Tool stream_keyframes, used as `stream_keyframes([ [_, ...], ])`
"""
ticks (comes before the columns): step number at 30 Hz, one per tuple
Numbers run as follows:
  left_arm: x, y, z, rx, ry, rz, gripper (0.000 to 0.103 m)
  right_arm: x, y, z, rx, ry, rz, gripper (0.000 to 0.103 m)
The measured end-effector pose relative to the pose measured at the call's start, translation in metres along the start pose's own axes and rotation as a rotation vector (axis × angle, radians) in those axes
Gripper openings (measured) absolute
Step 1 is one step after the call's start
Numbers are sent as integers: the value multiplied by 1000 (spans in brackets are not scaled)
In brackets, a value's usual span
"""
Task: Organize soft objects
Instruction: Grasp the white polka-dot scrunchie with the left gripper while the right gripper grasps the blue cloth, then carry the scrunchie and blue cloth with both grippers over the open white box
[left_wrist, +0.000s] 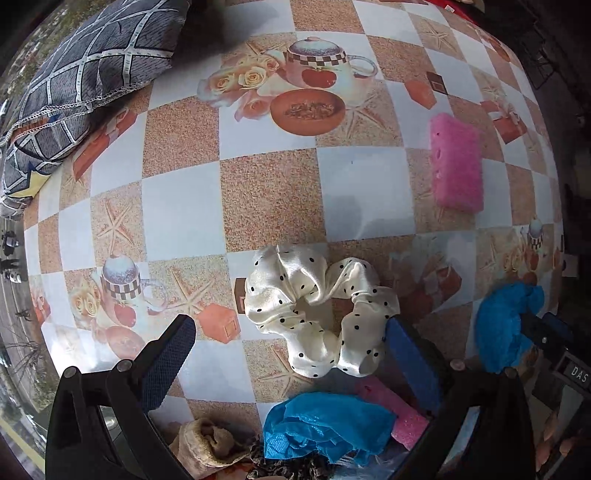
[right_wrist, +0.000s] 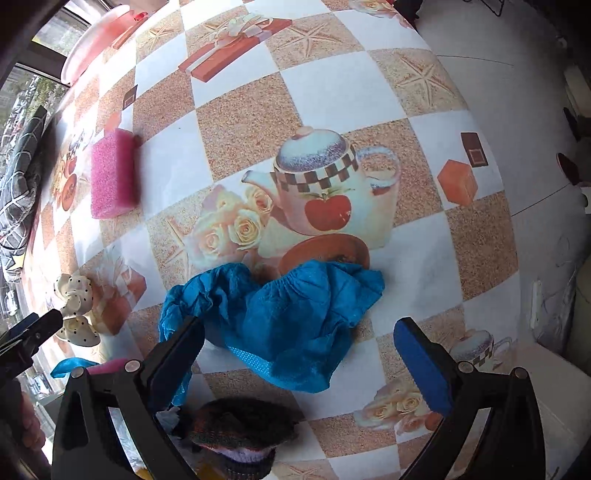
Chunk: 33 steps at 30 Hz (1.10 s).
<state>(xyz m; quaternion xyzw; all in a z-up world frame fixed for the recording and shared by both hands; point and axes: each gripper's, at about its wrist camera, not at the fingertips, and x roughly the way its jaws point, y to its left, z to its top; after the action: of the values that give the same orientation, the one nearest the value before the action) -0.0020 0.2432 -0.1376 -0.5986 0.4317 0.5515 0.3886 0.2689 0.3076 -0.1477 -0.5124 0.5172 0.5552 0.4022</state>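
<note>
— Where's the scrunchie (left_wrist: 317, 310)?

— Lower centre, between my left gripper (left_wrist: 291, 332)'s wide-open, empty jaws. Satin, light, slippery; I'd pinch a bunched fold.

— And right?

— Right gripper (right_wrist: 303, 347) gapes empty around the blue cover (right_wrist: 280, 317), centre frame.

Right tool (right_wrist: 299, 341), spread wide above blue shoe cover (right_wrist: 280, 317) on counter (right_wrist: 325, 92); pink sponge (right_wrist: 114, 173) far left.

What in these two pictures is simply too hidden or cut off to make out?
- Left wrist view: the soft pile at the bottom edge is cut off, partly behind the left gripper.
- Right wrist view: a dark knitted thing is cut off at the bottom.
- Right wrist view: the polka-dot scrunchie is small, partly hidden by a dark gripper tip.
</note>
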Motion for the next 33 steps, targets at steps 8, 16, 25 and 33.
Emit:
stream_keyframes([
  [8,38,-7,6,5,71,19,103,35,35,4,-110,43,-122,103],
  [16,50,11,8,1,68,-20,103,41,34,-14,-112,43,-137,103],
  [25,49,-3,-4,1,67,-25,73,41,59,-9,-219,41,-150,86],
  [33,11,-5,-17,20,-52,12,20,20,60,-18,-232,25,-17,15],
])
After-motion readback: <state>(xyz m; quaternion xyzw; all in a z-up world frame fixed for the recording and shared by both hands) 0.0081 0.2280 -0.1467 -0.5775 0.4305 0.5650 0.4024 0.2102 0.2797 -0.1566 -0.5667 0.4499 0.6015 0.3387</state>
